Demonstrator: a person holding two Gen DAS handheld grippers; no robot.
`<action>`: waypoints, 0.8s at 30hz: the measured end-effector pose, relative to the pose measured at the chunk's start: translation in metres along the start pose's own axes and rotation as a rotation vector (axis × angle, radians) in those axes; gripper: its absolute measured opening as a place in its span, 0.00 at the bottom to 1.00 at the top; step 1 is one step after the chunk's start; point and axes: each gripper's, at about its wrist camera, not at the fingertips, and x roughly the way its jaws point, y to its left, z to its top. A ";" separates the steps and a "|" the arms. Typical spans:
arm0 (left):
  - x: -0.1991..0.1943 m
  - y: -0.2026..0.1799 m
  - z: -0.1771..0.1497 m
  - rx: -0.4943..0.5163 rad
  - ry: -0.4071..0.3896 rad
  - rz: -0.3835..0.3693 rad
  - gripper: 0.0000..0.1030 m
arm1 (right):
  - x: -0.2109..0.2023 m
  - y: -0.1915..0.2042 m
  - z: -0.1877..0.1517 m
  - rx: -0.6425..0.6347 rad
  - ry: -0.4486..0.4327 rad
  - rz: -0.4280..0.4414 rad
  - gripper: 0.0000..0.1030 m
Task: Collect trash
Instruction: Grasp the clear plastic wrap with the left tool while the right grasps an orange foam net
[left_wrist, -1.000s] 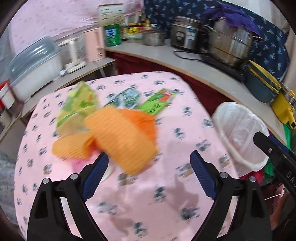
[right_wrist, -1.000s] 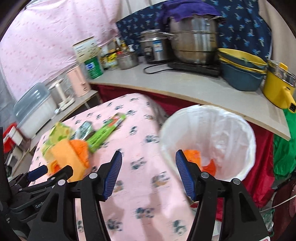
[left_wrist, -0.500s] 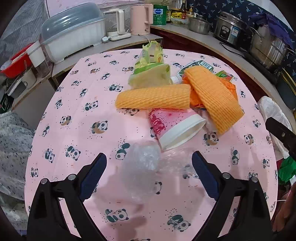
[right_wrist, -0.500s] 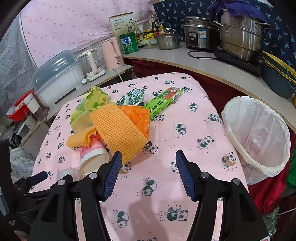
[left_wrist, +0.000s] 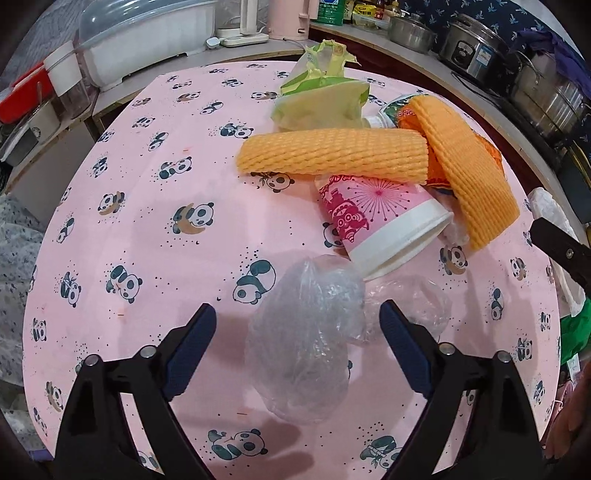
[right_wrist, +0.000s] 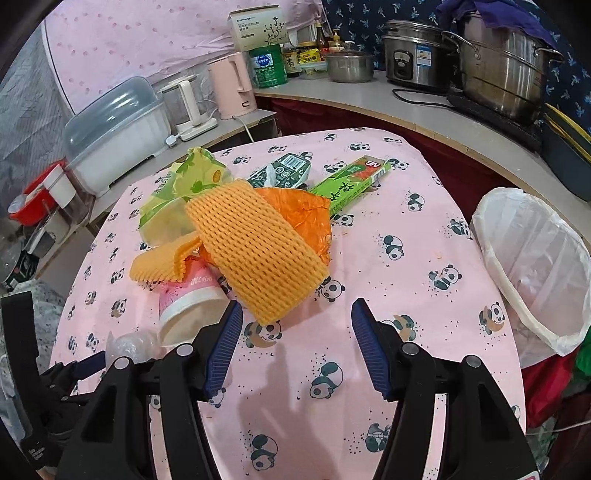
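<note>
A pile of trash lies on the pink panda tablecloth (left_wrist: 147, 221). It holds two orange foam nets (left_wrist: 332, 155), a tipped pink paper cup (left_wrist: 376, 221), a yellow-green wrapper (left_wrist: 321, 99) and a crumpled clear plastic bag (left_wrist: 306, 332). My left gripper (left_wrist: 295, 308) hangs over the clear bag. Its jaws are closing with the bag between them, and the pads stand apart from it. My right gripper (right_wrist: 296, 304) is open and empty, just short of the wide foam net (right_wrist: 258, 243). An orange wrapper (right_wrist: 303, 210) and a green box (right_wrist: 351, 181) lie behind that net.
A bin with a white liner (right_wrist: 532, 266) stands off the table's right edge. Behind the table, a counter (right_wrist: 424, 107) carries steel pots, a rice cooker, a pink kettle and jars. A covered white container (right_wrist: 118, 140) sits at the back left.
Both views have swung from the bin side to the pile. My left gripper has come down over the clear bag and its jaws have narrowed. My right gripper is closer to the foam net.
</note>
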 end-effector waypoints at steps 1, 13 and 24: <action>0.001 -0.001 0.000 0.002 0.006 -0.004 0.68 | 0.003 0.000 0.001 -0.001 0.001 -0.002 0.58; -0.006 -0.016 0.011 0.032 -0.017 -0.041 0.39 | 0.032 0.008 0.030 -0.015 -0.008 0.015 0.59; -0.002 -0.024 0.018 0.035 -0.008 -0.038 0.39 | 0.064 0.008 0.034 -0.032 0.043 0.035 0.39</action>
